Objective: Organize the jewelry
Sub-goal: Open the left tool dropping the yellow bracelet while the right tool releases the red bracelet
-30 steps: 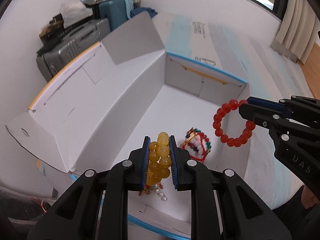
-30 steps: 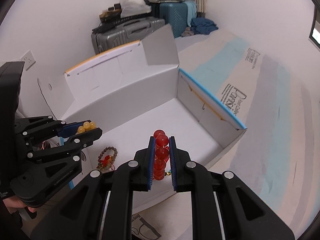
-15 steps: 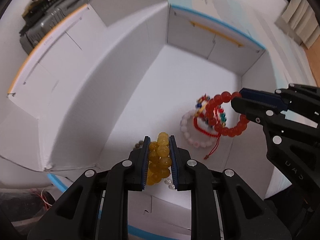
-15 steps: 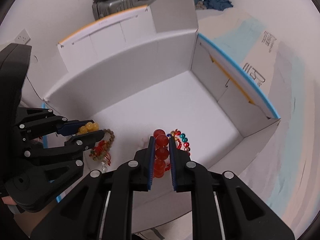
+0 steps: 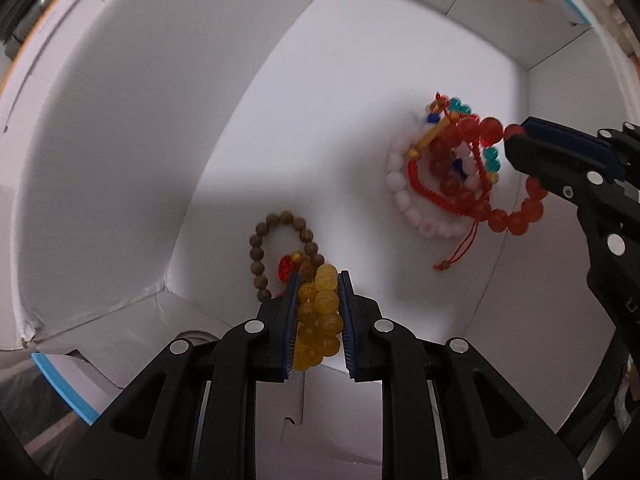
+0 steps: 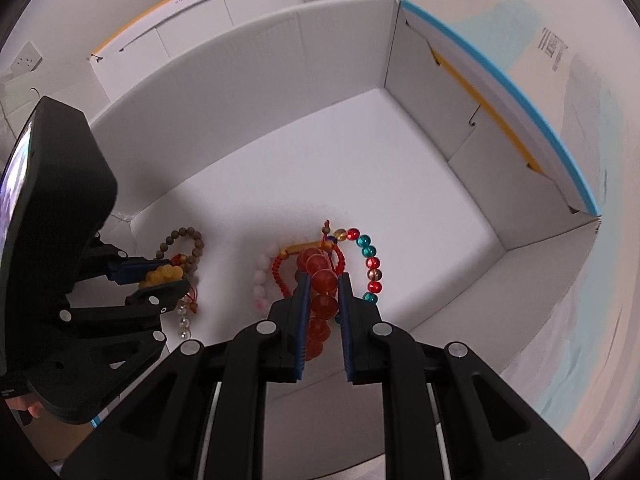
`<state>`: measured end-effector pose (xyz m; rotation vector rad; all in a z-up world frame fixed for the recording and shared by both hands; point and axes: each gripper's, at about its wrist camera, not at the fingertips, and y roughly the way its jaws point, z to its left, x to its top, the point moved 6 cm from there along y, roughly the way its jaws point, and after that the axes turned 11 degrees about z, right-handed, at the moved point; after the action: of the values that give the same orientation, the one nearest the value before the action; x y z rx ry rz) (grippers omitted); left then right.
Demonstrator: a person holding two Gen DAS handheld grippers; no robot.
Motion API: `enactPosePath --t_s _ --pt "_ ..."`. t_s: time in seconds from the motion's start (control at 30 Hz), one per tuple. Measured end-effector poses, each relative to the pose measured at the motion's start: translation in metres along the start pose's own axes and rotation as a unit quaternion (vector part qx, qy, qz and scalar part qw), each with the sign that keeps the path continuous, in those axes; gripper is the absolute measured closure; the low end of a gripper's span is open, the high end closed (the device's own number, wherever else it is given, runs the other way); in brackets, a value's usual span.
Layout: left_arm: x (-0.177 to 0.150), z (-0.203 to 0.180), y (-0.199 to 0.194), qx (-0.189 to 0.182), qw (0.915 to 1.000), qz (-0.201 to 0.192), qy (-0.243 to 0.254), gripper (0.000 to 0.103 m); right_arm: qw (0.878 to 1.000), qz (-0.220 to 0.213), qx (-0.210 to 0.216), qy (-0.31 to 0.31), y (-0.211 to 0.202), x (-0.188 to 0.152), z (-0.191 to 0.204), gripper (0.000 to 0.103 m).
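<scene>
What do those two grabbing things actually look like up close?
Both are matte black plastic. The left tool and right tool each have two flat fingers lined with ribbed blue pads, dotted with round silver screw heads. No cables or sleeves show.

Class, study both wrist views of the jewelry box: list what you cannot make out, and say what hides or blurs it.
- Yellow bead bracelet: its lower part is hidden between the left gripper fingers.
- Brown bead bracelet: its near side is covered by the yellow beads in the left view.
- White bead bracelet: partly buried under other strands.
- Red bead bracelet: whether it touches the box floor cannot be told.
</scene>
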<state>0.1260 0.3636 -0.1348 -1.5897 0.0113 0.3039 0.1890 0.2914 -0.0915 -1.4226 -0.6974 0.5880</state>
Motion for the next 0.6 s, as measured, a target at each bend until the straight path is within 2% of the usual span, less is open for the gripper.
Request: enactPosePath --t_s 0.17,0.37,0.47,0.53,0.57,0.6 --pt "0.003 -0.001 0.004 0.010 0.9998 0.019 0.003 0.081 1.000 0.014 0.002 0.004 0.007 0.000 -0.001 0.090" --pt "0.010 -0.003 0.000 0.015 0.9999 -0.006 -0.002 0.081 1.000 0.009 0.008 0.011 0.006 0.001 -0.001 0.089" --pt "0.009 -0.004 -0.006 0.014 0.9995 -0.027 -0.004 0.078 1.000 -0.009 0.013 0.017 -0.003 0.000 -0.004 0.069" --pt "0.012 -0.015 -0.019 0.015 0.9987 -0.048 -0.010 0.066 0.999 -0.021 0.015 0.019 -0.009 0.000 -0.004 0.059" --pt "0.011 -0.014 -0.022 0.015 0.9982 -0.057 -0.013 0.063 0.999 -0.029 0.018 0.023 -0.015 -0.001 -0.005 0.049" --pt "0.011 -0.013 -0.029 0.015 0.9971 -0.073 -0.019 0.055 0.999 -0.037 0.019 0.026 -0.019 -0.001 -0.007 0.041"
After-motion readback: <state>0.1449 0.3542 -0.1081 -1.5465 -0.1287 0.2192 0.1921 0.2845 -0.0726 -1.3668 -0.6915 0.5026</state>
